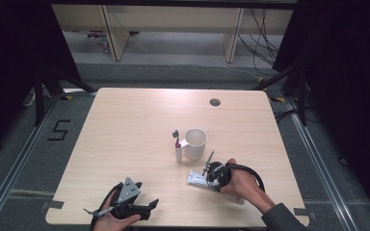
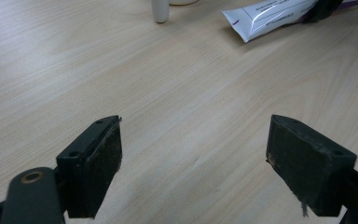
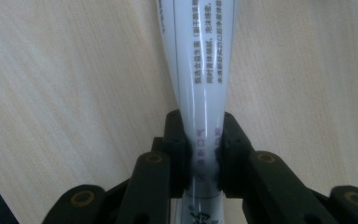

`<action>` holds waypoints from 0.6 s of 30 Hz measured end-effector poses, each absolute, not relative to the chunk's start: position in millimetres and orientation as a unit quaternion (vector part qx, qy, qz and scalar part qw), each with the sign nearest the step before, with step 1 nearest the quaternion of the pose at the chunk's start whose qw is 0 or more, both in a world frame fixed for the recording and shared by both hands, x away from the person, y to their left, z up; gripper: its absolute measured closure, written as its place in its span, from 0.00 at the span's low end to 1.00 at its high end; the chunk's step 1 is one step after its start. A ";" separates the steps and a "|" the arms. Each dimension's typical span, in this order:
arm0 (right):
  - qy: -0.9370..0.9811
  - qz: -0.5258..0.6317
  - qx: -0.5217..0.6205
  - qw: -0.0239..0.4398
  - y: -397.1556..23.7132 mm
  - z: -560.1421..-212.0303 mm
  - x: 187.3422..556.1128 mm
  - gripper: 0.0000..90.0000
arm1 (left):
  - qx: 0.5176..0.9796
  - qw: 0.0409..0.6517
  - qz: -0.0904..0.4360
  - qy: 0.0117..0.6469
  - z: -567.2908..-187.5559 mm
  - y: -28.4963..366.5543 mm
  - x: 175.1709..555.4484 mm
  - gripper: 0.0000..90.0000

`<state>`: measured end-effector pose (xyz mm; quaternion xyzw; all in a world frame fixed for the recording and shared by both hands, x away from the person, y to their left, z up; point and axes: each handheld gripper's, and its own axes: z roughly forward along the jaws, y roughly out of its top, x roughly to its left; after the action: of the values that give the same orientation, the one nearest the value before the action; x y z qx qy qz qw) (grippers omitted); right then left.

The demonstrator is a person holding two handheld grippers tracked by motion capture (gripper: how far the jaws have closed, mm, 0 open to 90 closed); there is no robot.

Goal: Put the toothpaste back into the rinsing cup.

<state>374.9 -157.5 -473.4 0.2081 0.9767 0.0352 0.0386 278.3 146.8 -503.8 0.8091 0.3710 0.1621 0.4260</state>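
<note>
open left gripper [image 2: 193,163] over table [image 2: 168,93], toothpaste tube [image 2: 270,16] beyond

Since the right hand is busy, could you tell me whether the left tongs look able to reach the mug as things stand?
Probably yes: the left tongs stand open and hold nothing, and bare table lies between them and the mug; the toothbrush stands just left of it.
</note>
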 end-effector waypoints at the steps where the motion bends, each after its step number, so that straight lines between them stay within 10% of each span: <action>1: 0.977 0.040 0.207 0.046 -160.6 -472.8 375.5 0.86 | 0.810 0.424 0.162 0.370 -503.7 147.1 278.4 0.20; 18: 0.946 0.199 0.245 0.067 -197.6 -429.4 368.0 0.86 | 0.808 0.425 0.162 0.374 -504.0 148.2 279.3 0.20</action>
<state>368.0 -197.6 -429.4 0.2454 0.9465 0.1986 0.0666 279.3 148.2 -504.0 0.8082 0.3738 0.1617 0.4254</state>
